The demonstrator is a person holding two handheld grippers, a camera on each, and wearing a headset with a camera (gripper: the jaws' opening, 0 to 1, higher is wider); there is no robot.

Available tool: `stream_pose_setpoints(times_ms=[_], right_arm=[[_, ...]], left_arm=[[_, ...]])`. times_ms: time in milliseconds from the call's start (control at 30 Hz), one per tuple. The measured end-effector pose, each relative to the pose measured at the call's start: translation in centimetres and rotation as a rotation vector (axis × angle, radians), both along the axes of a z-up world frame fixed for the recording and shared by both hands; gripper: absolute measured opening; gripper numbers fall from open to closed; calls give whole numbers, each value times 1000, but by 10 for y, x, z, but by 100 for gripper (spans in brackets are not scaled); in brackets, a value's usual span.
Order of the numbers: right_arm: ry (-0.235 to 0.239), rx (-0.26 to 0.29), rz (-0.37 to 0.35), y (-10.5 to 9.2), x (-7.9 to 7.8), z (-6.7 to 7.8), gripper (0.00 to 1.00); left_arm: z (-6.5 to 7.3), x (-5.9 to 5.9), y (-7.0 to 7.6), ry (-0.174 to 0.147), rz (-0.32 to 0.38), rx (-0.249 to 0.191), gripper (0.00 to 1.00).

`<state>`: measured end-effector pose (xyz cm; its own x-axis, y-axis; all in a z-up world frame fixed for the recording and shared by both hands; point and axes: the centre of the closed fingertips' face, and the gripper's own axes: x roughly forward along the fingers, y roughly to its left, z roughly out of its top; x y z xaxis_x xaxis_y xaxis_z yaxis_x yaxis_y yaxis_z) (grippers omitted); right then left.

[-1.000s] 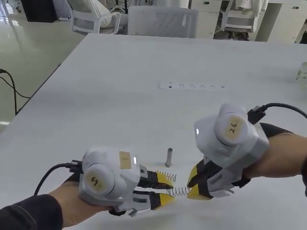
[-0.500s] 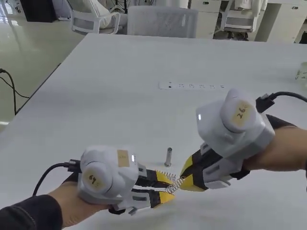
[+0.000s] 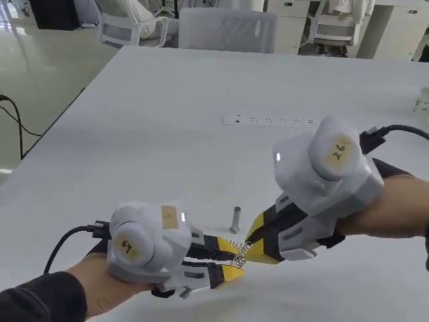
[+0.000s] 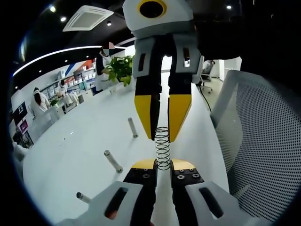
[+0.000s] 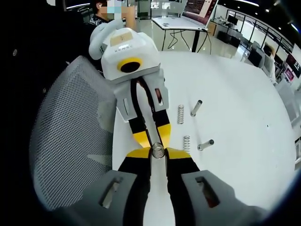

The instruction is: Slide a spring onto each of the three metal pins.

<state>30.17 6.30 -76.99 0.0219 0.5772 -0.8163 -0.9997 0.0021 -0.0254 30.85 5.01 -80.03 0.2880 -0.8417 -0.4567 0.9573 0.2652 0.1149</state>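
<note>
A small metal spring (image 3: 239, 251) spans the short gap between my two grippers, low over the white table (image 3: 167, 134). My left gripper (image 3: 231, 259) is shut on its near end (image 4: 162, 149). The right gripper (image 3: 252, 246) is shut on the other end, which appears end-on between its yellow tips (image 5: 158, 150). One upright metal pin (image 3: 236, 219) stands just behind the spring. The left gripper view has three pins (image 4: 133, 127) (image 4: 113, 161) (image 4: 82, 197) on the table. Two loose springs (image 5: 180, 114) (image 5: 186, 143) lie beside two pins (image 5: 196, 108) (image 5: 205, 144).
A white power strip (image 3: 273, 121) lies on the table beyond the grippers. Mesh chairs (image 3: 228, 30) stand at the far end, and one mesh chair back (image 4: 263, 141) is close by. The table's left edge (image 3: 60, 121) drops to the floor.
The right gripper has moved left and toward the left gripper, so the spring between them now looks shorter. The left gripper has barely shifted.
</note>
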Motion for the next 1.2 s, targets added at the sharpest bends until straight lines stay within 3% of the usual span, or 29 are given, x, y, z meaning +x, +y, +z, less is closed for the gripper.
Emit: stream_pose_setpoints(times_ms=[633,900,1100,1200], right_arm=[[10,-13,0,0,-3,-8,13],[11,-7,-5,1,-3,-6,13],[3,-25,-11,-1,-1,-7,13],[1,-27,-17,-1,2,-6,13]], left_arm=[[14,-2,-7,-12,-7,-45,8],[17,-2,-7,13,5,-79,8],[15,1,-7,6,16,-68,8],[13,2,-4,11,27,-62,13]])
